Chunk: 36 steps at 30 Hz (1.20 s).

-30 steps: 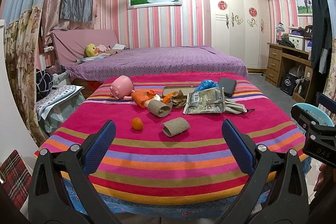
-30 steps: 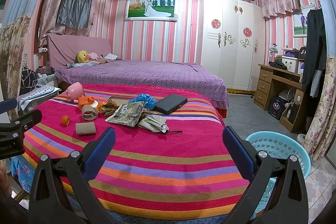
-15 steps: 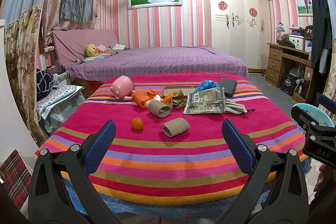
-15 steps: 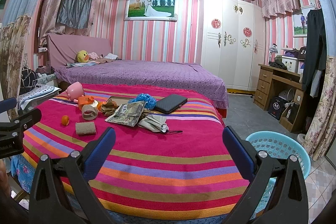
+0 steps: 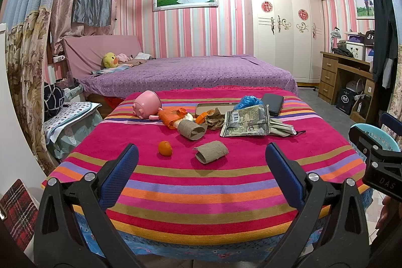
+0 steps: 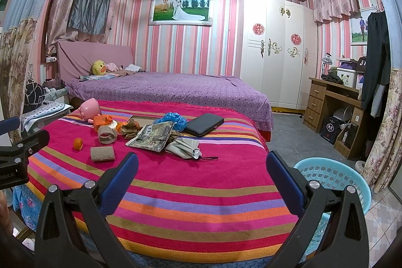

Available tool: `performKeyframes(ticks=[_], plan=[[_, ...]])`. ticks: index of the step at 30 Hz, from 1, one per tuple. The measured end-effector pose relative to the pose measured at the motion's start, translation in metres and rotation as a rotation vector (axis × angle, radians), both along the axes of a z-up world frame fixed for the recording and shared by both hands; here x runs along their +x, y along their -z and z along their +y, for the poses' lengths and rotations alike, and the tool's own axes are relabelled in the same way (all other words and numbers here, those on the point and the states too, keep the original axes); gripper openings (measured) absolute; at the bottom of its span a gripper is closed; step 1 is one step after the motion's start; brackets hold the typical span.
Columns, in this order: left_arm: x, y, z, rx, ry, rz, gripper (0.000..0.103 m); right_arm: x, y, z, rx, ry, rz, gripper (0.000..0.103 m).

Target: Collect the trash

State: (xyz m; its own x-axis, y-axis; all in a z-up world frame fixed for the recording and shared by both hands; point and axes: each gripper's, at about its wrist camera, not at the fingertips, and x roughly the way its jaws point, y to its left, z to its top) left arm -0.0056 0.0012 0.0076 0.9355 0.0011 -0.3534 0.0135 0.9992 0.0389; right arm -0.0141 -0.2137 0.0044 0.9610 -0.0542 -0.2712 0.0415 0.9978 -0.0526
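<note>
Comparing with a moment ago, nothing has shifted: the left gripper (image 5: 201,167) and right gripper (image 6: 202,168) both gape wide and empty at the frame bottom. Cardboard tube (image 5: 211,155) and wrapper (image 5: 245,122) lie mid-frame on the striped blanket (image 5: 201,192); blue basket (image 6: 334,177) sits lower right.

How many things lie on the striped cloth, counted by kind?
Cardboard tubes: 2
Orange fruit: 1
Pink toy pig: 1
Orange bags: 1
Foil wrappers: 1
Blue bags: 1
Black cases: 1
Face masks: 1
Brown paper wads: 1
Flat trays: 1
Total: 11
</note>
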Motion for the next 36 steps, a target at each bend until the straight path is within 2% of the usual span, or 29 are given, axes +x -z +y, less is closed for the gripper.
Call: performKeyframes(ticks=[17, 20, 27, 30, 36], plan=[[0.007, 0.009, 0.010, 0.009, -0.022, 0.011, 0.098, 0.006, -0.003, -0.010, 0.020, 0.013, 0.008, 0.099], [0.019, 0.010, 0.016, 0.022, -0.028, 0.041, 0.098, 0.020, -0.009, -0.016, -0.005, 0.013, 0.040, 0.099], [0.062, 0.001, 0.035, 0.036, -0.051, 0.085, 0.098, 0.069, -0.032, -0.030, 0.024, -0.015, 0.101, 0.099], [0.084, 0.000, 0.042, 0.008, -0.052, 0.106, 0.098, 0.094, -0.040, -0.034, 0.035, -0.019, 0.112, 0.099], [0.117, 0.019, 0.033, 0.011, -0.070, 0.167, 0.098, 0.139, -0.020, -0.054, 0.099, -0.033, 0.166, 0.099]])
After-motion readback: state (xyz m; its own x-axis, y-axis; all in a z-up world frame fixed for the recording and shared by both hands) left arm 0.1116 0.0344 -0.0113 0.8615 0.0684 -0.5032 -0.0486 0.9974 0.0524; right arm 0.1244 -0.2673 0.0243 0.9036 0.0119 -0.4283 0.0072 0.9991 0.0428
